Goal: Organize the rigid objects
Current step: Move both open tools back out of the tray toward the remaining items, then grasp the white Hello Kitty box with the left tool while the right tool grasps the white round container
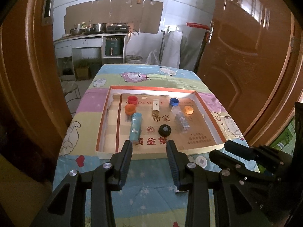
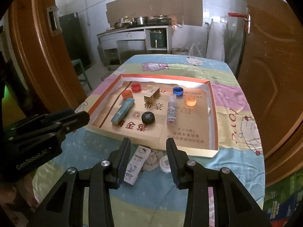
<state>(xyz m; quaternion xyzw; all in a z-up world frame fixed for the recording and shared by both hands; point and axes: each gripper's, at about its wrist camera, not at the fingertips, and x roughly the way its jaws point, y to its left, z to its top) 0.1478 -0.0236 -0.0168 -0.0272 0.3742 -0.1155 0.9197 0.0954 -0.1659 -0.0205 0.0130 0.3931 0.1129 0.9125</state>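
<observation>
Your left gripper (image 1: 149,145) hangs with its fingers spread wide and nothing between them, just above the near wall of the shallow cardboard tray (image 1: 210,105) on the cartoon-print surface (image 1: 151,202). Your right gripper (image 2: 148,143) is likewise spread and empty, near that same wall. Inside the tray, a teal tube (image 2: 122,111) lies on its side at the left, with an orange cap (image 2: 127,94) and a red cap (image 2: 136,87) beyond it. A gold box (image 2: 151,95) sits mid-tray, a black cap (image 2: 148,117) nearer you, and a clear patterned bottle (image 2: 172,112) lies to the right beside a blue cap (image 2: 178,91) and a second orange cap (image 2: 190,101). Outside the tray, a white printed packet (image 2: 136,163) lies under the right gripper, next to what may be a white lid (image 2: 165,163).
</observation>
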